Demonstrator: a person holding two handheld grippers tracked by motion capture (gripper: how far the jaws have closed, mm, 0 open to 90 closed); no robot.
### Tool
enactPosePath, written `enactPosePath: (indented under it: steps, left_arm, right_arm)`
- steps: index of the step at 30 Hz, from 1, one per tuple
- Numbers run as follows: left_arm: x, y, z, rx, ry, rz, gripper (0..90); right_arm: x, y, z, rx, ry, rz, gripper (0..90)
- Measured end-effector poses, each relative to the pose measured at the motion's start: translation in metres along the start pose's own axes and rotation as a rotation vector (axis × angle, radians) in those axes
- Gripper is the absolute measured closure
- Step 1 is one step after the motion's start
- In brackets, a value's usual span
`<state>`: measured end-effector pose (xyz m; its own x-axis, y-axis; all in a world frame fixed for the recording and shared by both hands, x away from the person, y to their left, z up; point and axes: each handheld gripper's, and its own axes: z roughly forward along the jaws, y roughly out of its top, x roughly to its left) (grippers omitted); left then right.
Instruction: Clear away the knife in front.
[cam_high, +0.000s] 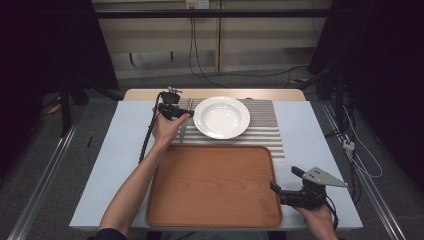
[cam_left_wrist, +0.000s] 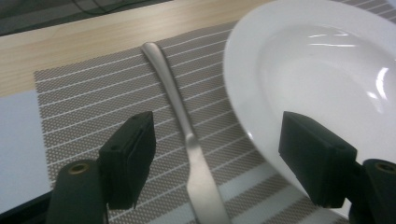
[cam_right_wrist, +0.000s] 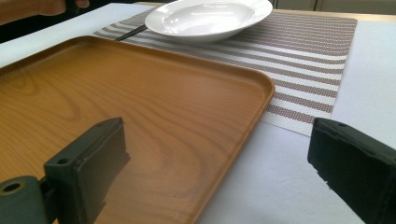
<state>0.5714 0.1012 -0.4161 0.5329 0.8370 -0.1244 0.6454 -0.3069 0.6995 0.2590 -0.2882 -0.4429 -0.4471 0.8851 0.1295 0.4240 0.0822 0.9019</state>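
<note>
I read this as a lab or recording studio, though the dim edges leave me unsure: black curtains (cam_high: 385, 75) flank the table (cam_high: 125, 145), cables (cam_high: 200, 60) hang down the wall, floor rails (cam_high: 45, 175) run alongside.

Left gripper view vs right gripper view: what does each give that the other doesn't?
Left gripper view: a matte silver utensil handle on the striped woven placemat, between the left gripper's open jaws, plus a strip of light wooden tabletop. Right gripper view: the brown wooden tray and the right gripper, open over the tray's edge. Both: the white round plate and the placemat.
</note>
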Motion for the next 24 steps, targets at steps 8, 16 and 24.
enactPosePath:
  steps: [8,16,24]
  left_arm:
    - [0.014,0.002,0.016,0.014,0.013,-0.053,47.5]
    - [0.012,0.003,0.032,0.061,0.038,-0.045,61.9]
    - [0.011,0.003,0.043,0.098,0.049,-0.046,71.5]
  right_arm:
    - [-0.001,-0.001,-0.001,0.000,0.004,0.001,4.6]
    - [-0.002,-0.002,-0.001,0.001,0.018,0.022,4.6]
    - [-0.005,-0.002,0.003,0.007,0.020,0.025,4.7]
